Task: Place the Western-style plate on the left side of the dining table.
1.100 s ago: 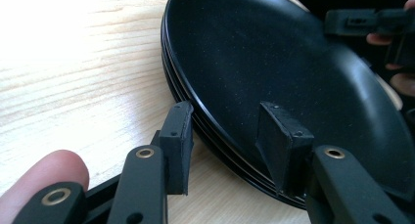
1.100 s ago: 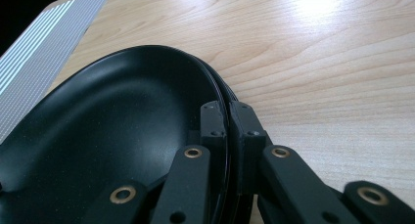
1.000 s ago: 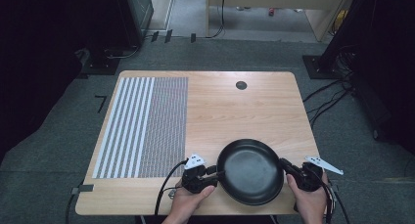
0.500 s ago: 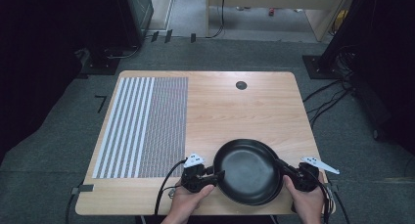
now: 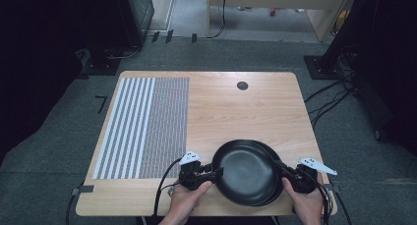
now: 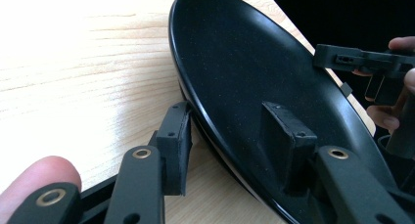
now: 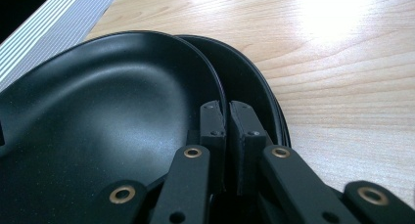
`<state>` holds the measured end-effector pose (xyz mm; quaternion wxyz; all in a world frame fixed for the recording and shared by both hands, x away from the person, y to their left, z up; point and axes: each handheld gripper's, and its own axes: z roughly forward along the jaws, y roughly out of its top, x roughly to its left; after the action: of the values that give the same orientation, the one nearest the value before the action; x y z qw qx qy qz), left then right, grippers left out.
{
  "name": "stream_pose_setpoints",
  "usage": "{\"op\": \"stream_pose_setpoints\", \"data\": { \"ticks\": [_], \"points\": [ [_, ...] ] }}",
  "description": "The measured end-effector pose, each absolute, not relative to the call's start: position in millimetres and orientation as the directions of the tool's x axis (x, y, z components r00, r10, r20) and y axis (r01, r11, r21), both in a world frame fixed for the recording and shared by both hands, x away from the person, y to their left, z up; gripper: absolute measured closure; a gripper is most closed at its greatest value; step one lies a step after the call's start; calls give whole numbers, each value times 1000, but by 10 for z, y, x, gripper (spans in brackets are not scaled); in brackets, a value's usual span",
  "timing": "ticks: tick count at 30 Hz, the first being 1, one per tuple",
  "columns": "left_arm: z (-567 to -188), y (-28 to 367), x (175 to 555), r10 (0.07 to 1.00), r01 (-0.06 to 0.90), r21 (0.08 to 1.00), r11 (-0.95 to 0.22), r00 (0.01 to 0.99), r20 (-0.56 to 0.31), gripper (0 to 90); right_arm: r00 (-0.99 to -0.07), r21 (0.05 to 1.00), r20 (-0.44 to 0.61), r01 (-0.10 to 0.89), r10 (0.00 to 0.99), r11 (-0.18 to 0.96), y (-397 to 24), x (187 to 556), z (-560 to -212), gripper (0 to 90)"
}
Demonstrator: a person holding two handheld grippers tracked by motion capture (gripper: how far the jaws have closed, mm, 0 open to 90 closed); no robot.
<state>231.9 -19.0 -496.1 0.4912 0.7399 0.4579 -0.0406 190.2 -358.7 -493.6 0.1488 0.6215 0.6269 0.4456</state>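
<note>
Two black plates lie stacked near the table's front edge. The top plate [image 5: 243, 172] sits a little left of the lower plate [image 5: 271, 155], whose rim peeks out on the right. My left gripper [image 5: 216, 172] straddles the top plate's left rim [image 6: 244, 62]: one pad lies on its inner face and the other stands outside the rim. Its jaws have just been opening, with the rim between them. My right gripper [image 5: 280, 167] is shut on the right rim of the top plate [image 7: 112, 101], just above the lower plate [image 7: 249, 82].
The wooden table [image 5: 236, 112] carries a grey striped mat [image 5: 142, 122] on its left half and a small black round spot [image 5: 242, 85] near the far edge. Cables trail from both grippers over the front edge. Dark equipment and cables surround the table on the floor.
The top plate has shifted slightly to the left, baring a sliver of the lower plate on the right. Both hands have stayed almost where they were.
</note>
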Motion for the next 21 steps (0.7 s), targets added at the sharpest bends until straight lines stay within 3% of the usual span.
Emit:
{"op": "stream_pose_setpoints", "data": {
  "ticks": [4, 21],
  "points": [
    [-4960, -203, 2305, 656, 706, 700, -107, 579, -484, 621, -181, 742, 375, 647, 909, -177, -3591, 1903, -4939, 858],
    [-4872, -180, 2247, 669, 699, 707, -110, 578, -467, 644, -183, 729, 410, 654, 894, -200, -3588, 1901, -4956, 859]
  ]
}}
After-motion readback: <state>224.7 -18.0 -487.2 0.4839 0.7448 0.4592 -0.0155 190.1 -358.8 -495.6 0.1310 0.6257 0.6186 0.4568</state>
